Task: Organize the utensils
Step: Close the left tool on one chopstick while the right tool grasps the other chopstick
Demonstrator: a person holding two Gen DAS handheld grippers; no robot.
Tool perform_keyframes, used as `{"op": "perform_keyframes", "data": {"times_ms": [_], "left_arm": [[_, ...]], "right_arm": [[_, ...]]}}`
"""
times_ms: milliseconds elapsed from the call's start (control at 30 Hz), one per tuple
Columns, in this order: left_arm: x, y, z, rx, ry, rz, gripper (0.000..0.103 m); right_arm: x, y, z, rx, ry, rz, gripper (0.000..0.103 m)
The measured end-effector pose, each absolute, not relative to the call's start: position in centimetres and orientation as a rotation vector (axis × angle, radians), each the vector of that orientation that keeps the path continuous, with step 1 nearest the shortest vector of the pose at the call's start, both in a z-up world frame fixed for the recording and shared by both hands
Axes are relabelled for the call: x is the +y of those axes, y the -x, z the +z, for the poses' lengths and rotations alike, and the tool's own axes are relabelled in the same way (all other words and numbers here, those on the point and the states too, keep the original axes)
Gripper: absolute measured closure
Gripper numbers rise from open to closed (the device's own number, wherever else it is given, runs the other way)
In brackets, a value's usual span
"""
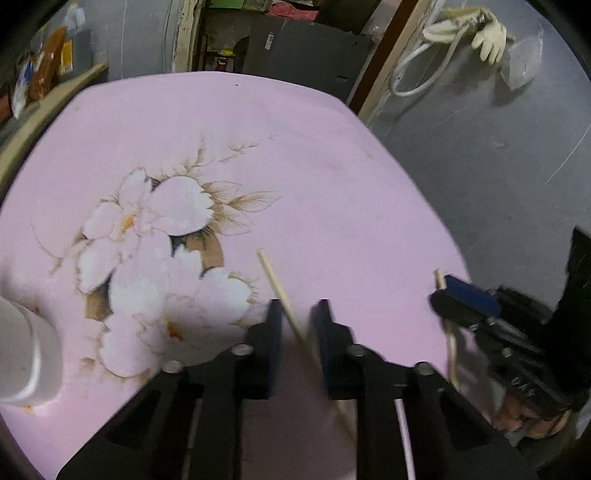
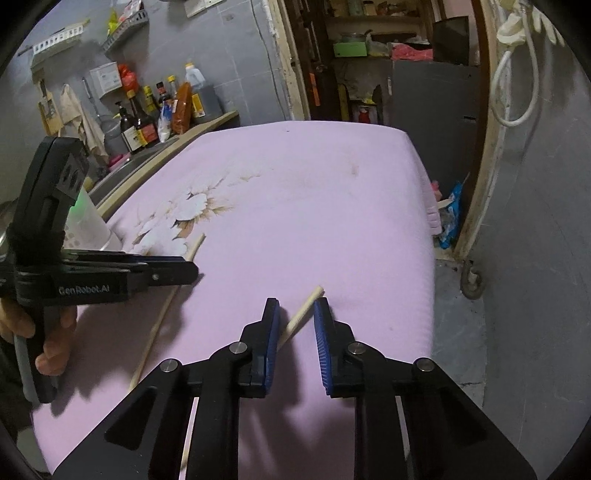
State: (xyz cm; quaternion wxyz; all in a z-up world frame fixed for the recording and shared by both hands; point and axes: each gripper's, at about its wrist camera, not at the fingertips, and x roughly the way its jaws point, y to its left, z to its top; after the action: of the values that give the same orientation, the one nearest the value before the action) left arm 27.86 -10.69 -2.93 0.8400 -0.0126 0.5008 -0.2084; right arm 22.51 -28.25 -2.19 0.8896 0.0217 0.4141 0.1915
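Two pale wooden chopsticks lie on a pink table cover printed with white flowers. One chopstick runs slantwise between the blue pads of my left gripper, with space showing on both sides. The other chopstick lies between the pads of my right gripper, which also stand apart from it. In the right wrist view my left gripper reaches in from the left over its chopstick, a hand on its handle. My right gripper sits over its chopstick near the table's right edge.
A white plastic cup stands at the table's left side, also the cup behind my left gripper. Sauce bottles crowd a ledge at the back left. Pale gloves and a white hose hang on the grey wall at right.
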Motion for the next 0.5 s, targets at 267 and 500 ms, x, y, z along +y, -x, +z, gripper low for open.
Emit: {"op": "perform_keyframes", "data": {"times_ms": [267,500], "left_arm": [[-9.9,-25.6,-3.0,1.066,0.033,-0.46,0.095],[-8.7,-23.4,-2.8,1.113,0.033,-0.484,0.096]], "right_arm": [[-28.3,-21.4,-2.2,0.875,-0.07,0.424,0.086],[-28.4,-19.6,-1.8,0.931,-0.076,0.416,0.086]]}}
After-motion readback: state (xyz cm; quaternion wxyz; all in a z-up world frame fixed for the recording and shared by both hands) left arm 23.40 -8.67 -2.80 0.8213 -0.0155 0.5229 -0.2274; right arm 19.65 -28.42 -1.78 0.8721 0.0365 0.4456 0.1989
